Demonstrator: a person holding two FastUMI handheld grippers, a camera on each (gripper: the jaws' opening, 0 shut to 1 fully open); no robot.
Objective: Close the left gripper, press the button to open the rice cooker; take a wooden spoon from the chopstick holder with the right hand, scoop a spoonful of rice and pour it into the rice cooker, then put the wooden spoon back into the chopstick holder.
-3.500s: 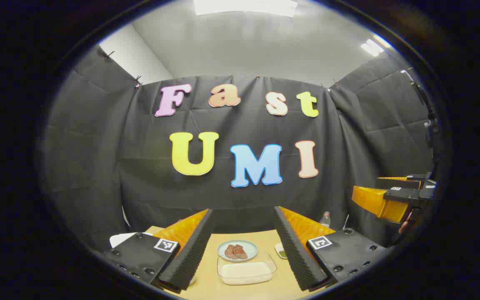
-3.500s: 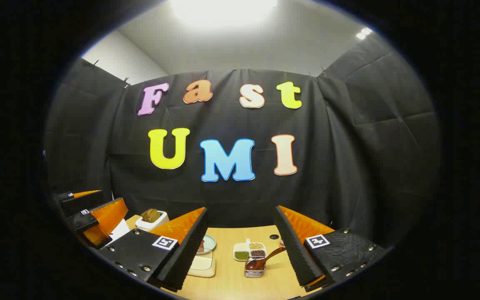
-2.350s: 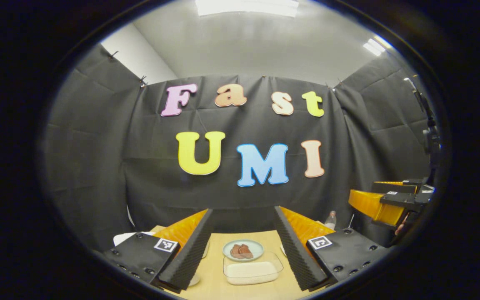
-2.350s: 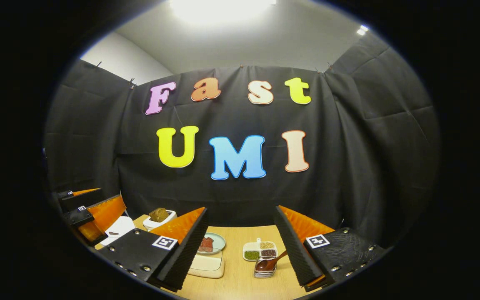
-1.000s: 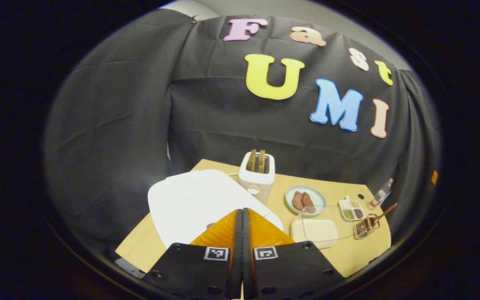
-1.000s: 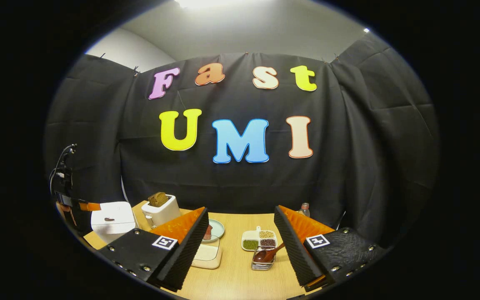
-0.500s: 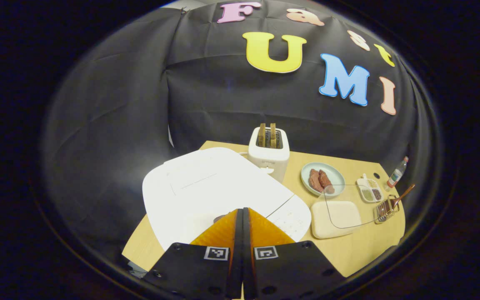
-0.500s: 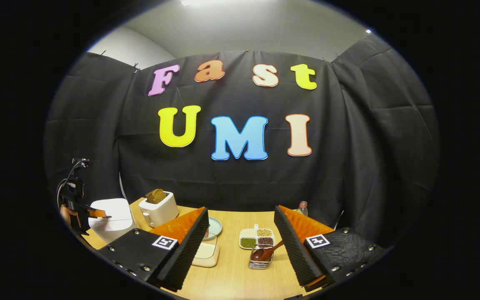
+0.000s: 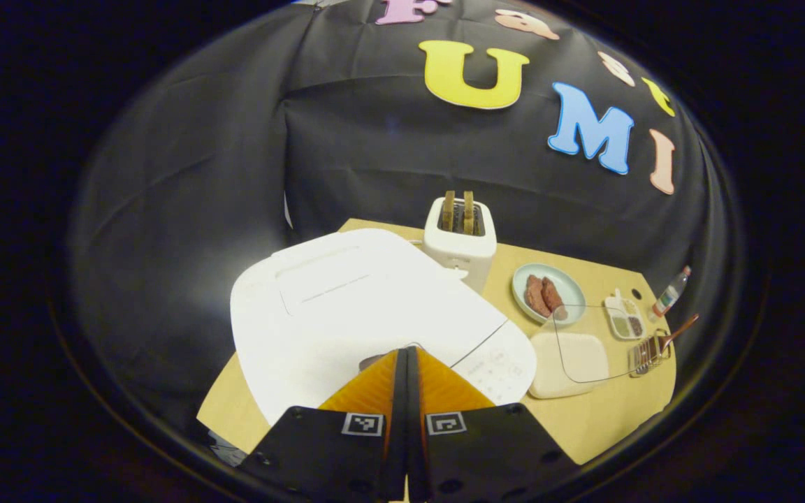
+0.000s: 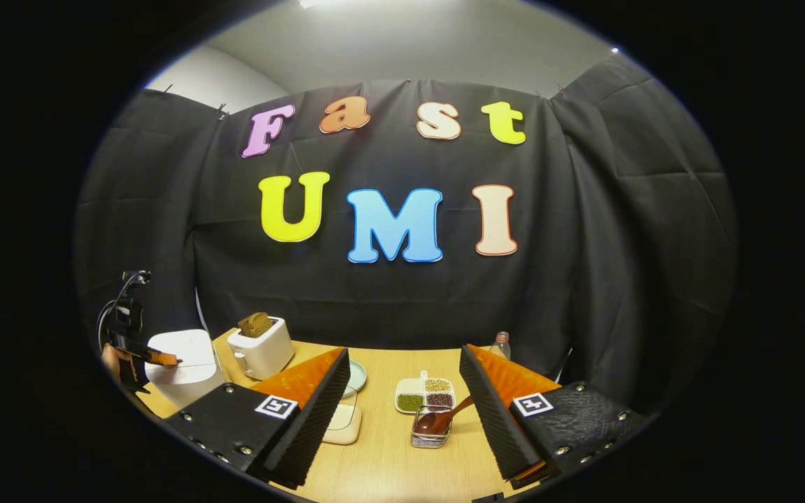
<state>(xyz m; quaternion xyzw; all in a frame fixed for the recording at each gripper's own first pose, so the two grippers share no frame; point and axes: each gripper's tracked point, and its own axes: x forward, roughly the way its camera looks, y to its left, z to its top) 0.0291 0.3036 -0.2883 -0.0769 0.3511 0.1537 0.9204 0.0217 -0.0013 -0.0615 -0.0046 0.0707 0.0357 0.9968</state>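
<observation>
The white rice cooker (image 9: 346, 307) has its lid down, and its dark button (image 9: 372, 362) lies just left of my left gripper (image 9: 406, 351). That gripper is shut with nothing between its fingers and hovers right over the cooker's front. In the right gripper view the left gripper (image 10: 159, 359) sits at the rice cooker (image 10: 182, 363), far left. My right gripper (image 10: 402, 353) hangs open above the table. Below it, a wire chopstick holder (image 10: 430, 432) holds the wooden spoon (image 10: 446, 418). In the left gripper view the chopstick holder (image 9: 643, 353) and wooden spoon (image 9: 676, 333) are far right. A clear rice container (image 9: 570, 353) stands beside the cooker.
A white toaster (image 9: 460, 237) with bread stands behind the cooker. A plate of meat (image 9: 546, 293), a divided dish of beans (image 10: 425, 395) and a small bottle (image 10: 499, 344) sit on the wooden table (image 10: 388, 468). Black cloth walls close in the back and sides.
My left gripper went from open to shut, swung left and down, and has crept closer to the cooker's button. The right gripper stayed open and tilted slightly down.
</observation>
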